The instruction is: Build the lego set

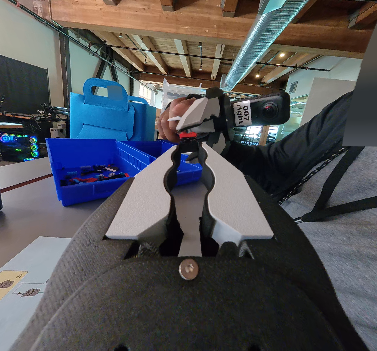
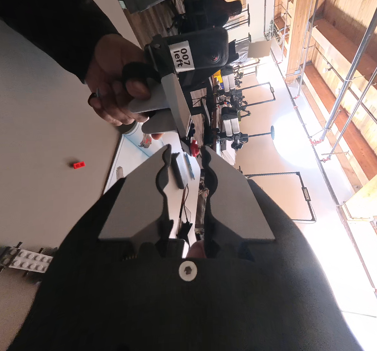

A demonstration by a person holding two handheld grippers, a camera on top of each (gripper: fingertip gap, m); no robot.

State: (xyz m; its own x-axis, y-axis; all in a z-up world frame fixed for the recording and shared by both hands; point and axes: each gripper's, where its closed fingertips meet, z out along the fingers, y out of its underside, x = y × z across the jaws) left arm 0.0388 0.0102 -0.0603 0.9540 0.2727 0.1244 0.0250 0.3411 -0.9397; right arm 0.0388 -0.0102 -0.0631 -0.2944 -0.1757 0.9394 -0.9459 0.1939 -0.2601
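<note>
up in the air, the left gripper (image 1: 188, 147) is clenched on a small black lego piece (image 1: 188, 146) at its fingertips, and a red piece (image 1: 188, 135) sits on top of it. the right gripper (image 2: 184, 151) has its jaws apart (the red piece is just beside one fingertip). behind stands a blue bin (image 1: 81, 155) with loose bricks (image 1: 95, 175); one red brick (image 2: 79, 165) lies alone on the table (image 2: 40, 137).

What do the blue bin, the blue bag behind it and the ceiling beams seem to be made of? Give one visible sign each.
Blue bin: likely moulded plastic, smooth and slightly glossy, with ribbed dividers.
Blue bag: looks like felt, matte, with stitched edges.
Ceiling beams: wood, showing grain and a warm brown tone.
</note>
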